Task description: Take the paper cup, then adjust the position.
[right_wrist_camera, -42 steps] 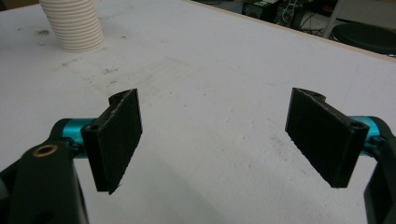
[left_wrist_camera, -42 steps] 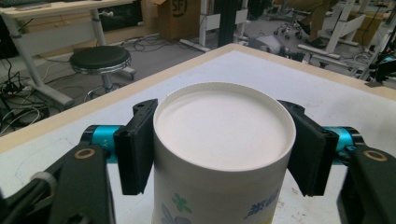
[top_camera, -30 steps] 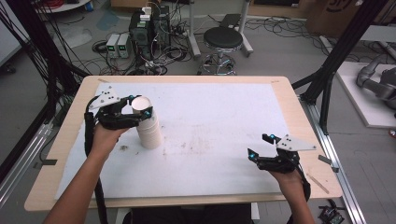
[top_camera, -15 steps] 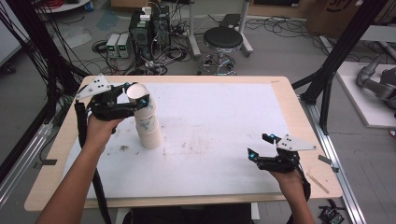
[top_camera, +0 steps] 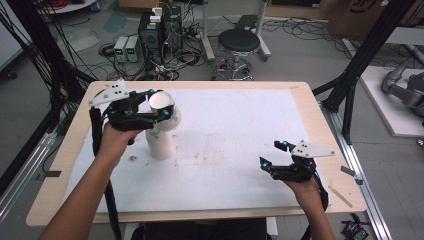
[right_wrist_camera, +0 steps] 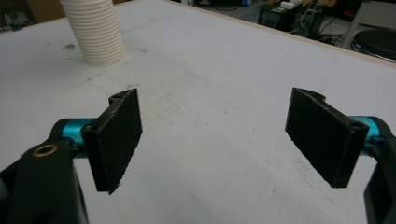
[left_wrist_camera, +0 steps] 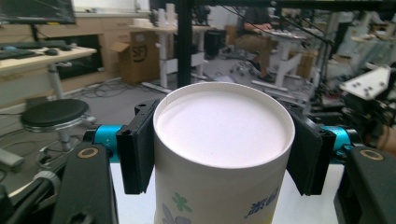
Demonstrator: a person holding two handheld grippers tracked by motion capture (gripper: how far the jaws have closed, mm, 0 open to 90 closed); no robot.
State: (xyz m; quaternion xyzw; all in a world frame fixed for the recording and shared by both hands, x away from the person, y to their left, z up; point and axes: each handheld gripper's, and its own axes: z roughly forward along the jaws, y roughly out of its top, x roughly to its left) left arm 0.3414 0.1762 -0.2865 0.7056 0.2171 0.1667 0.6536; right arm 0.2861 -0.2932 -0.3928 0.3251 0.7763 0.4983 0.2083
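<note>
The left gripper's (top_camera: 156, 106) fingers (left_wrist_camera: 137, 144) pinch a paper cup (top_camera: 165, 112) just under its rim, one on each side. The cup is tilted, its long axis leaning away from upright, directly above the cup stack (top_camera: 160, 144) on the white counter (top_camera: 240, 120). The right gripper's (top_camera: 278, 155) fingers (right_wrist_camera: 114, 137) are spread and empty, low over the counter, well apart from the stack. The left hand is by far the nearer.

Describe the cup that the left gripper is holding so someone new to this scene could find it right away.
On the white-covered table, look to the left side, where a stack of white paper cups stands. The held paper cup is tilted just above that stack, clamped between the left gripper's jaws, and bears a printed pattern.
</note>
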